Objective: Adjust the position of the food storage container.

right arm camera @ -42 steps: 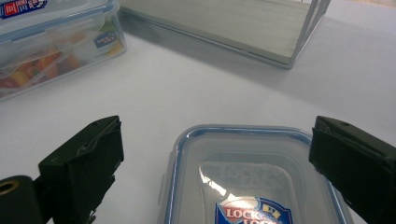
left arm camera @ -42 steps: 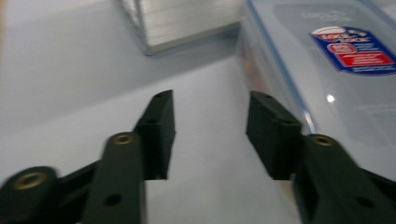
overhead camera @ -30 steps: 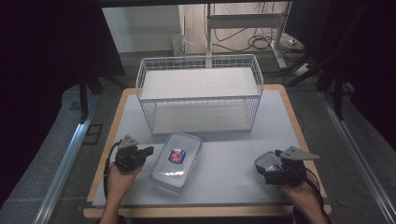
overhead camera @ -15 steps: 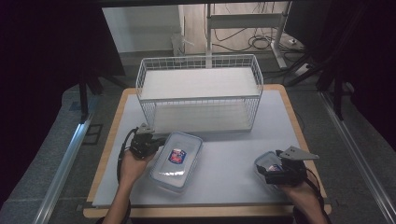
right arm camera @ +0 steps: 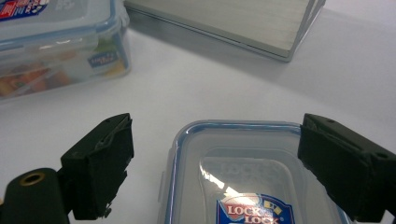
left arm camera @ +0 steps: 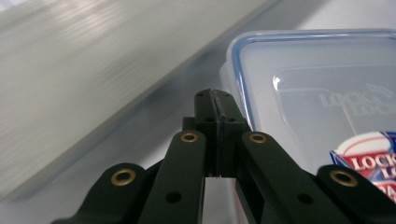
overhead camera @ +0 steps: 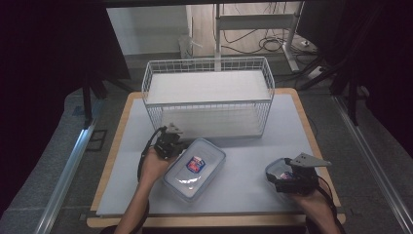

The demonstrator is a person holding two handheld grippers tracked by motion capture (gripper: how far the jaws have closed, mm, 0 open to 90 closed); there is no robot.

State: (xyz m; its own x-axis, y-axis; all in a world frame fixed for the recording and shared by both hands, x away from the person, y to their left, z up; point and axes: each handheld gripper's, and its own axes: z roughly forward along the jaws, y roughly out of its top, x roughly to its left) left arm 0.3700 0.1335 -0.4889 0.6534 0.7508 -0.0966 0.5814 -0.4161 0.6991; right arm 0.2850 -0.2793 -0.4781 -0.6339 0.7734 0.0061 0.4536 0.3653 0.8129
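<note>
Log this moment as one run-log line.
left hand-held gripper: shut, beside large container | right hand-held gripper: open, jaws astride small container, just been closing | wire basket: behind

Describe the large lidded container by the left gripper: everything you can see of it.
The large container is a clear plastic rectangular box with rounded corners. Its blue-rimmed lid is on and bears a red-and-blue label; colourful contents show through its side. It lies flat and askew on the table, in front of the wire basket. The shut left gripper is at its far left edge; contact is unclear.
</note>
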